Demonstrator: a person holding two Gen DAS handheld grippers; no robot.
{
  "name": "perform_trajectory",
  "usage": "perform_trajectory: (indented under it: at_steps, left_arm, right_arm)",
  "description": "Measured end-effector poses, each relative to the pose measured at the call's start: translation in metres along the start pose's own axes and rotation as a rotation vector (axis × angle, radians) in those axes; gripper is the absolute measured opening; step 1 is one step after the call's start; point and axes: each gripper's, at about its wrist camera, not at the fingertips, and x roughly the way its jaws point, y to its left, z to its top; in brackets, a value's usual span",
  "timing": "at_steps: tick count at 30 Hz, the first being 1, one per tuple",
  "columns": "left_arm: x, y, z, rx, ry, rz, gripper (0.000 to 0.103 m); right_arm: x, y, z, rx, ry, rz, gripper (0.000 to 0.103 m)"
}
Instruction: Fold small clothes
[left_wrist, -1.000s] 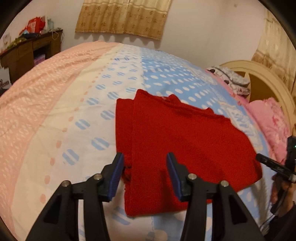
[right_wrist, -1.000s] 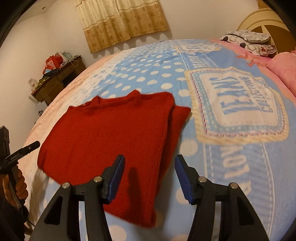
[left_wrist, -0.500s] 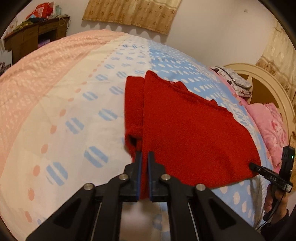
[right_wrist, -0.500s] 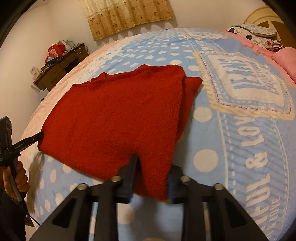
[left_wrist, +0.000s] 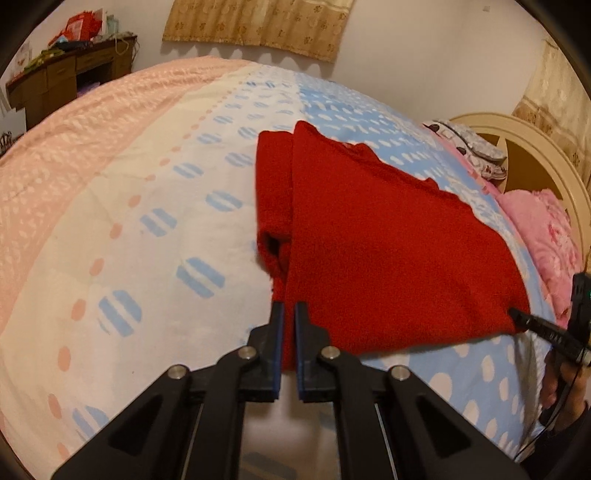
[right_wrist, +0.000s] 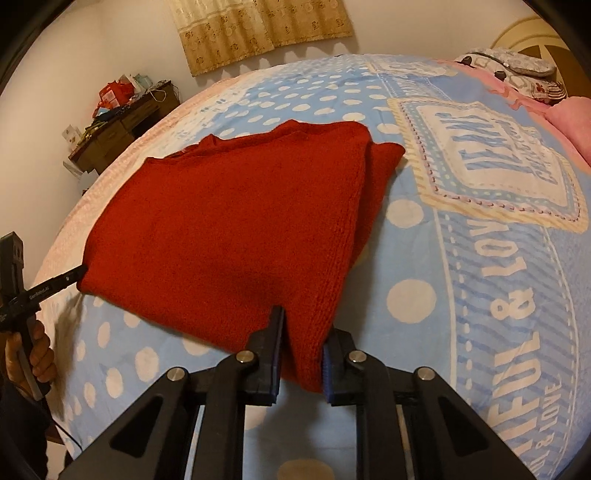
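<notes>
Left wrist view: left tongs (left_wrist: 289, 314) clamped tight on near-left hem corner of red knitted jumper (left_wrist: 388, 240), sleeves already tucked under, lying flat on dotted pastel quilt on bed (left_wrist: 147, 221). Right wrist view: right tongs (right_wrist: 301, 332) closing, thick near-right corner between pads. Likely both corners gripped to carry hem up toward collar, halving it evenly.
</notes>
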Motion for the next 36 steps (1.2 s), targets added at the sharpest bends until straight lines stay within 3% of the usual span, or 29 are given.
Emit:
perform_trajectory:
  at_steps: [4, 7, 9, 10, 12, 15, 17, 28, 36]
  left_arm:
    - [-0.003, -0.001, -0.001, 0.007, -0.002, 0.008, 0.007]
    - [-0.005, 0.004, -0.002, -0.014, -0.002, 0.013, 0.015]
    - [-0.008, 0.008, -0.003, -0.030, -0.010, 0.026, 0.029]
    - [-0.009, 0.008, -0.003, -0.027, -0.014, 0.049, 0.042]
    - [-0.013, 0.009, -0.003, -0.012, -0.030, 0.078, 0.051]
    - [-0.018, 0.014, 0.000, -0.008, -0.039, 0.081, 0.054]
    - [-0.021, 0.020, 0.004, -0.020, -0.049, 0.097, 0.065]
    - [-0.008, 0.039, 0.033, 0.035, -0.026, 0.154, 0.081]
    - [0.004, 0.036, 0.046, 0.068, -0.041, 0.184, 0.085]
  right_arm:
    - [-0.001, -0.005, 0.004, 0.042, 0.006, 0.012, 0.024]
    - [-0.012, 0.004, 0.003, 0.012, -0.023, -0.044, 0.027]
    - [-0.021, 0.011, 0.003, -0.017, -0.053, -0.081, 0.033]
    - [-0.024, 0.015, 0.004, -0.032, -0.065, -0.094, 0.044]
    - [-0.032, 0.026, 0.006, -0.068, -0.098, -0.101, 0.054]
    - [-0.037, 0.047, 0.008, -0.137, -0.136, -0.108, 0.054]
    - [-0.037, 0.059, 0.009, -0.175, -0.145, -0.109, 0.054]
    - [0.000, 0.138, 0.001, -0.366, -0.113, -0.063, 0.054]
    - [0.017, 0.200, -0.010, -0.532, -0.127, -0.079, 0.054]
